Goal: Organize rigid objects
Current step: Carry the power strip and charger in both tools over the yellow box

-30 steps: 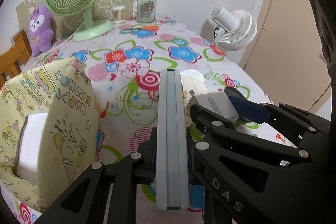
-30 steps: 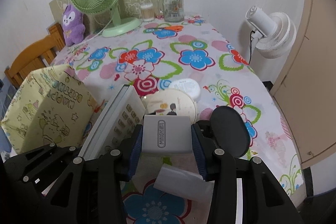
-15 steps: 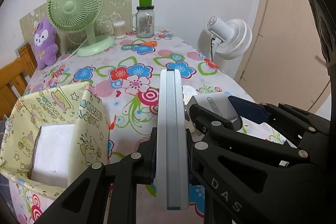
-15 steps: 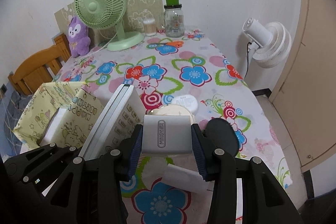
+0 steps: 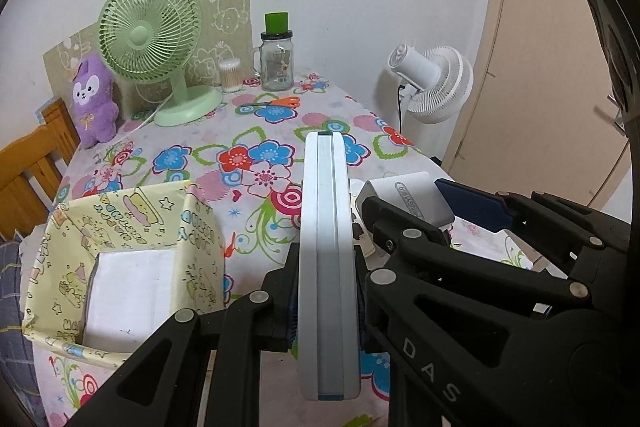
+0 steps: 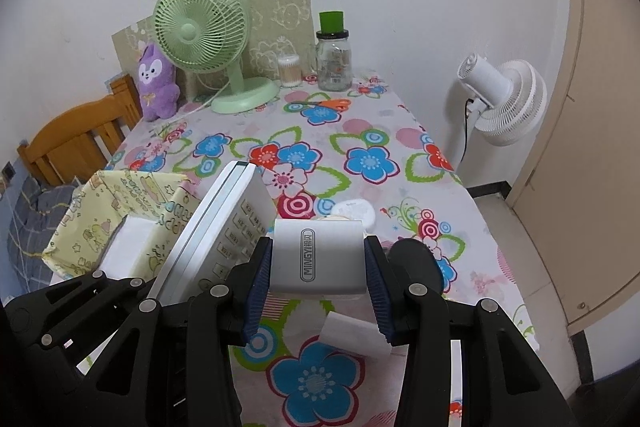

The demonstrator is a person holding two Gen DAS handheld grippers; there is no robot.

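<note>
Above the flower-printed tablecloth [image 6: 372,163], both grippers hang in the air with something clamped in each. The left gripper [image 5: 326,301] is closed tight on the thin edge of a flat white calculator [image 5: 328,267], held on end so its keys show only in the right wrist view. The right gripper [image 6: 318,283] pinches a small silver-white rectangular case [image 6: 318,257] between its blue pads [image 6: 256,291]. To the left stands an open yellow cartoon-printed box [image 5: 192,223] with a white block [image 5: 128,291] already inside. The step in hand looks like carrying both items toward that box. Next, each hand likely needs to swing left over the opening, lower its item beside the white block, and only then part its jaws. A white paper slip [image 6: 354,333] and a round white lid [image 6: 356,213] lie on the cloth.
</note>
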